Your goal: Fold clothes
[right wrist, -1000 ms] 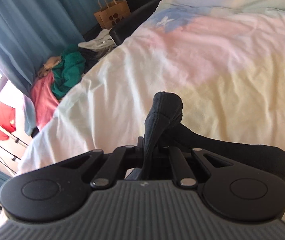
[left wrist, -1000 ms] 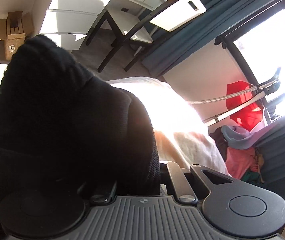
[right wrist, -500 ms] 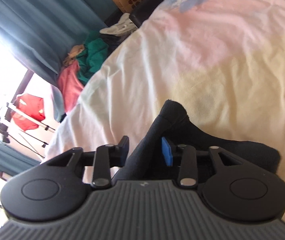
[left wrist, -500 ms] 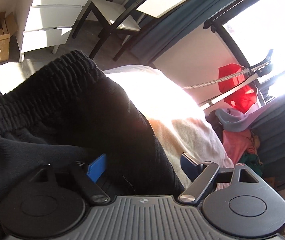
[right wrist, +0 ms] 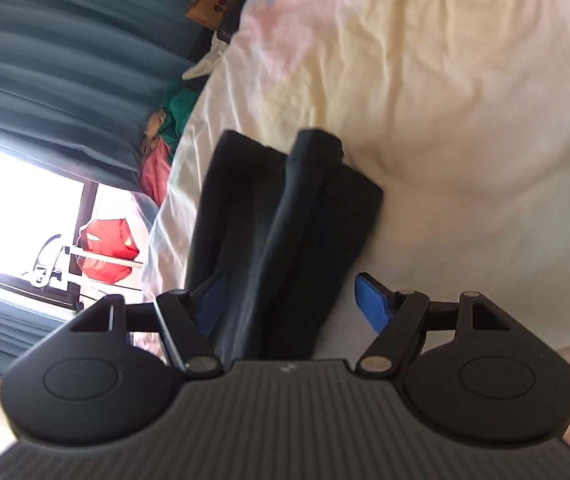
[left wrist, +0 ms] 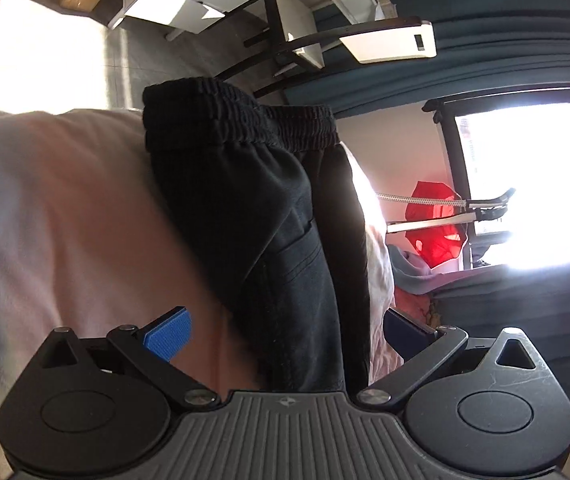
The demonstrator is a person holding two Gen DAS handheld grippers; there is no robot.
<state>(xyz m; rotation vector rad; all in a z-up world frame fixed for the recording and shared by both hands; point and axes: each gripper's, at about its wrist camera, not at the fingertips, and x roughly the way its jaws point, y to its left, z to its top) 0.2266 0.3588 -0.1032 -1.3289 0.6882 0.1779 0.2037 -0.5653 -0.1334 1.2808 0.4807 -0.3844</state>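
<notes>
Jaws of both grippers are opening, two blue pads each, none pressing cloth. Left gripper (left wrist: 285, 330): spread wide, straddling the one pair of black trousers (left wrist: 261, 208), elastic waistband at the far end, lying on the bed (left wrist: 53, 216). Right gripper (right wrist: 291, 300): spread a little less wide, trouser legs (right wrist: 285, 220) lying between the pads, folded end on the pastel duvet (right wrist: 425, 80). One red garment (left wrist: 435, 226) hangs by the window. One white chair (left wrist: 297, 20) stands beyond the bed.

Black trousers (left wrist: 269, 216) on a pastel duvet (right wrist: 425, 60).
Blue pads (left wrist: 169, 334) on black grippers; teal curtains (right wrist: 53, 48) off to one side, a red garment (left wrist: 435, 222) beyond the trousers.
</notes>
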